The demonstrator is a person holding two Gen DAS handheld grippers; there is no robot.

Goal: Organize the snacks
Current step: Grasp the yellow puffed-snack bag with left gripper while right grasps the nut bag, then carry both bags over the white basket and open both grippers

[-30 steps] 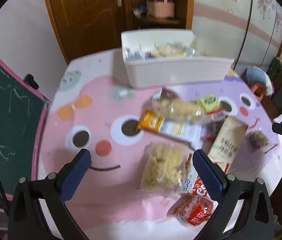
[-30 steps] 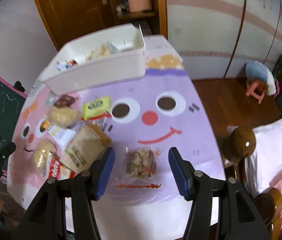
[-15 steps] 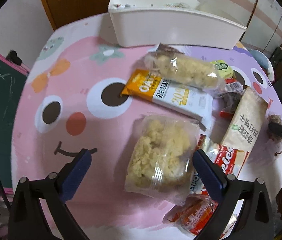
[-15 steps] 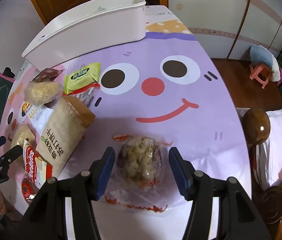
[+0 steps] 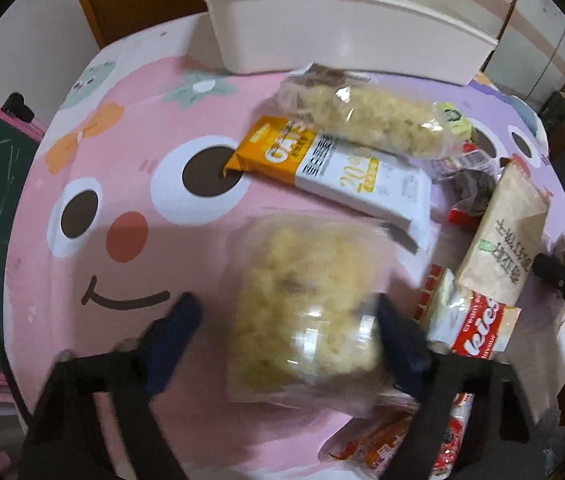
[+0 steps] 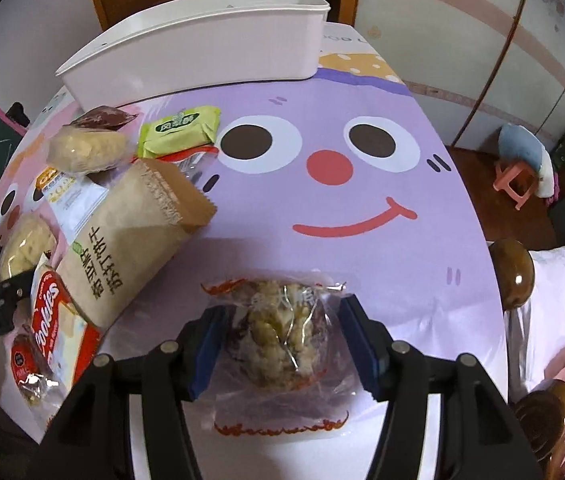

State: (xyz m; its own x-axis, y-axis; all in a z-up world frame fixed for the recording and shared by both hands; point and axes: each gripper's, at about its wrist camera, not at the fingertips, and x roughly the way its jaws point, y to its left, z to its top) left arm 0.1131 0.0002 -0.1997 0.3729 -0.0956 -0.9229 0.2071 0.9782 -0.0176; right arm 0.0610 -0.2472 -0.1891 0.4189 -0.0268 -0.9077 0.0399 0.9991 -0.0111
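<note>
My left gripper [image 5: 286,320] is open, its blue fingers either side of a clear bag of pale yellow puffed snack [image 5: 306,304] on the pink mat; its fingers are motion-blurred. My right gripper [image 6: 286,332] is open around a clear bag of nut clusters with red trim [image 6: 282,336] on the purple mat. The white bin [image 6: 202,40] stands at the far side of the table, and shows in the left wrist view [image 5: 342,28] too.
Loose snacks lie between the grippers: an orange-and-white oats pack [image 5: 334,164], a long puffed-snack bag [image 5: 366,116], a tan paper pack [image 6: 130,236], a red cookies pack [image 6: 54,320], a green pack [image 6: 178,128]. The table edge is near. A wooden bedpost [image 6: 510,268] stands at right.
Both grippers have come down and forward over their bags. The left fingers have narrowed around the yellow snack bag. The right fingers now flank the nut bag.
</note>
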